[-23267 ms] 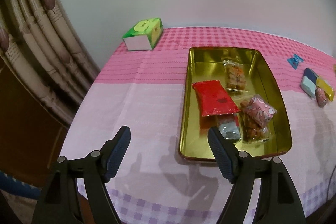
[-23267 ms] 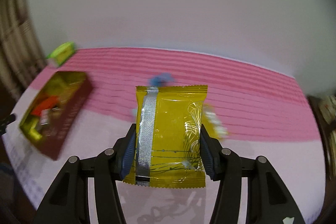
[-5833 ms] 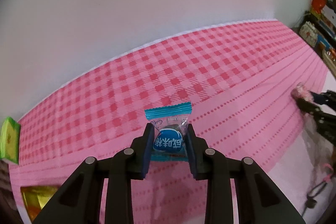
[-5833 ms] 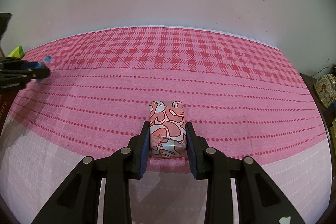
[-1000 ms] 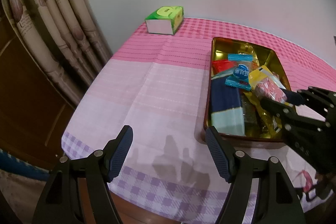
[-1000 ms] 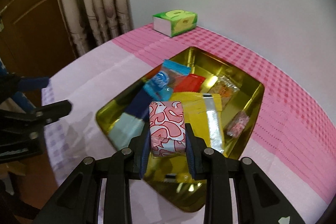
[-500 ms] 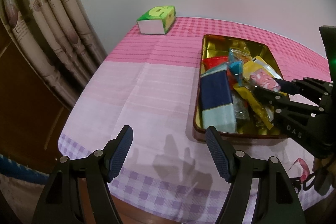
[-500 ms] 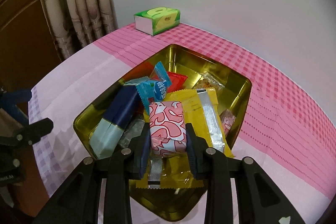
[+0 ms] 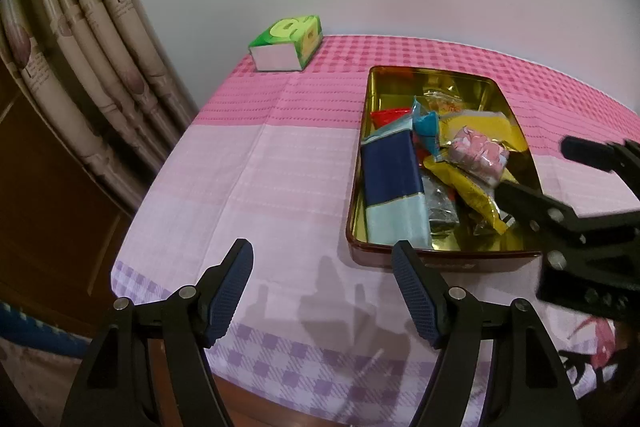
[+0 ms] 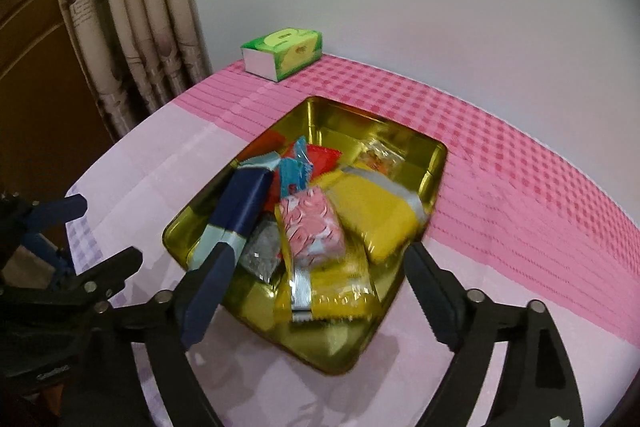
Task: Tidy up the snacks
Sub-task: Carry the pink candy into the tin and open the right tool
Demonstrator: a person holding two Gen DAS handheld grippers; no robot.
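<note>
Snacks in the gold tin (image 10: 434,163)
Both hand-held grippers, left (image 9: 322,291) and right (image 10: 310,289), are wide open and hold nothing; the pink snack (image 10: 312,227) lies on top.

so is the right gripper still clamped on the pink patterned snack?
No, the right gripper stands wide open, and the pink patterned snack lies loose on the yellow packets inside the gold tin.

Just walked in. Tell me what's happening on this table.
A person with a handheld gripper in each hand is sorting snacks into a gold tin. The right gripper is open above the tin, and the pink patterned snack lies on top of the yellow packets. The left gripper is open and empty near the table's front edge. A green tissue box sits at the back corner, outside the tin.
</note>
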